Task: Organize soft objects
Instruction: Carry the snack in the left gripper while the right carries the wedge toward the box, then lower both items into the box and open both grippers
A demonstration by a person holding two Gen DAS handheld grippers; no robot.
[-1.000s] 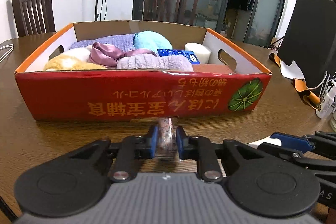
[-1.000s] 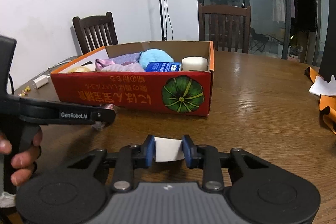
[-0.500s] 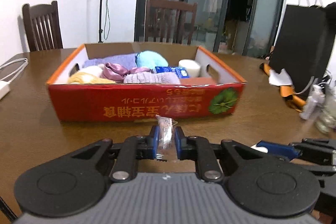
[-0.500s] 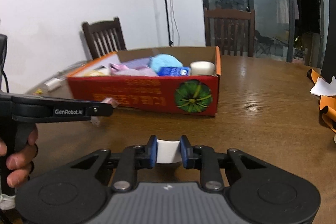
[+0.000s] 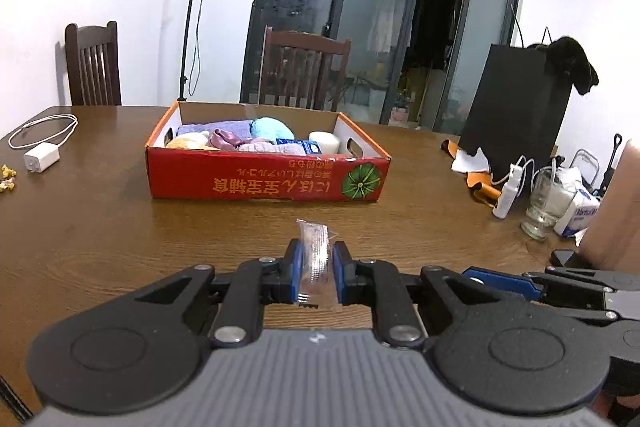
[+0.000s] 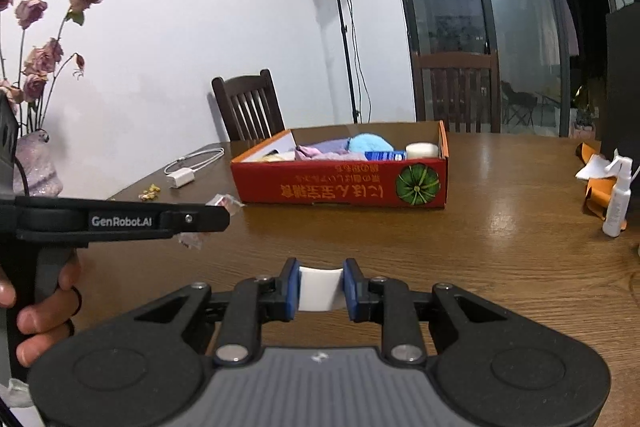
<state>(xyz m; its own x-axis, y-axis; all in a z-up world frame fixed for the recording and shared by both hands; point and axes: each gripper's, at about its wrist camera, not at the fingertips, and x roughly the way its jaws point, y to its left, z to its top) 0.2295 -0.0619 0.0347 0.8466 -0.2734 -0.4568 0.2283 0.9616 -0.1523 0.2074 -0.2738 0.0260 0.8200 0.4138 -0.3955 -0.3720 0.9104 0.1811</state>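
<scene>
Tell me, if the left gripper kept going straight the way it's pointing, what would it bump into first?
Probably the red box. The left gripper holds a clear packet above bare table, aimed at the box's front wall, though depth is hard to judge.

Clear packet [image 5: 315,259], white pad [image 6: 319,289], both pinched upright

box [image 5: 264,183]: 1 | chairs [image 5: 93,65]: 2 | claws [image 5: 316,269]: 2 | charger [image 5: 41,157]: 1

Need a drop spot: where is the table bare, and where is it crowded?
Bare wood lies in front of the red box, and between the box and the charger. The box is packed. Clutter sits by the black bag: spray bottle and glass jar.
</scene>
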